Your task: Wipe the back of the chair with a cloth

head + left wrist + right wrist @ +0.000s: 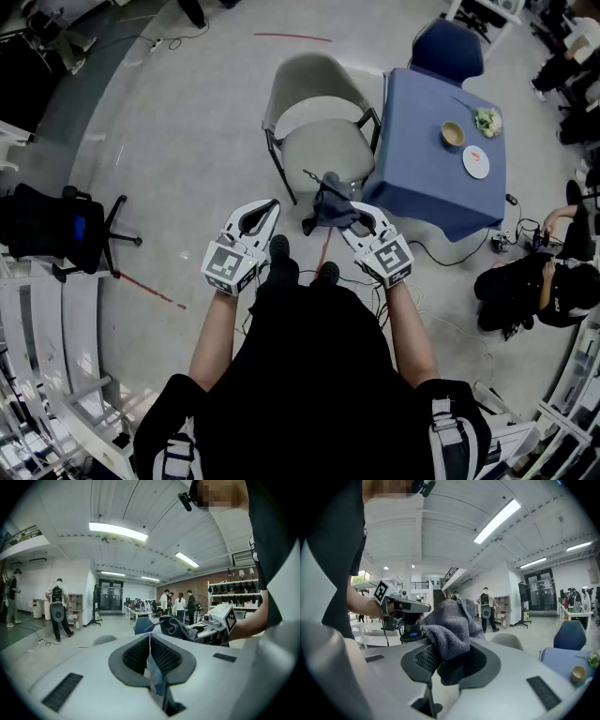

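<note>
The right gripper (pixel 352 216) clamps a crumpled dark grey terry cloth (pixel 450 630); the left gripper (pixel 150 645), jaws pressed together, holds nothing, near a pale grey moulded chair (pixel 314 112).

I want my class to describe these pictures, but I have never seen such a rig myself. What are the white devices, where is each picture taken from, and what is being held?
There is no robot here: a person holds a two-jaw gripper in each hand. The head view comes from a camera on the person's head, looking steeply down over both arms. The other two views come from cameras riding on each gripper, looking along its jaws. The left gripper has its jaws closed on nothing. The right gripper is clamped on a dark grey cloth. Ahead on the floor stands a pale chair. Beside it is a table draped in blue, with a bowl and a plate on it.
</note>
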Demonstrator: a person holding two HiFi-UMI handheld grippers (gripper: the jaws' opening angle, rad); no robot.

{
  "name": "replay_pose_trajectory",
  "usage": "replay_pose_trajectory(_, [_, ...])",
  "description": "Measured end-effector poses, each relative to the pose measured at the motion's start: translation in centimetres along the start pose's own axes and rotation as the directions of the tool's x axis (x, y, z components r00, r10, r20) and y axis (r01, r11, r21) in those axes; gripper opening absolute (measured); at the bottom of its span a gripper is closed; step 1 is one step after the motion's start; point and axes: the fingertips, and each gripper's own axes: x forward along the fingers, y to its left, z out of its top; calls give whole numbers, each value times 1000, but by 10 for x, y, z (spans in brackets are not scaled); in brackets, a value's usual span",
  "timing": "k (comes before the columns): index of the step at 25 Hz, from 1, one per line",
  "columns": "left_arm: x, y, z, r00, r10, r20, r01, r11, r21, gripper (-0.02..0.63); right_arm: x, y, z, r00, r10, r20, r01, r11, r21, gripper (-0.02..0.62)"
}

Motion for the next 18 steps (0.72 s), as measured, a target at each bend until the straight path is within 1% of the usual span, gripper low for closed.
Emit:
replay_pose_trajectory(3, [-4,-1,0,1000,5,7,-5,1000,-10,26,-1,2,-3,1000,-2,-15,2,1000,-16,117])
replay_pose_trajectory(10, [-3,-14,4,1000,-7,11,7,1000,0,26,-9,12,-14,998,8,-57,-11,999,-47,117])
replay_pose_trajectory(14, [-5,-16,4,1000,-9,12,9,1000,5,26,-9,17,-20,997,9,-74,-13,999,-52,117])
replay_pose_trajectory(18, [-9,-15,2,1000,1,12,-1,1000,0,26,-12,17,-21,998,2,-62,-4,999,-32,118])
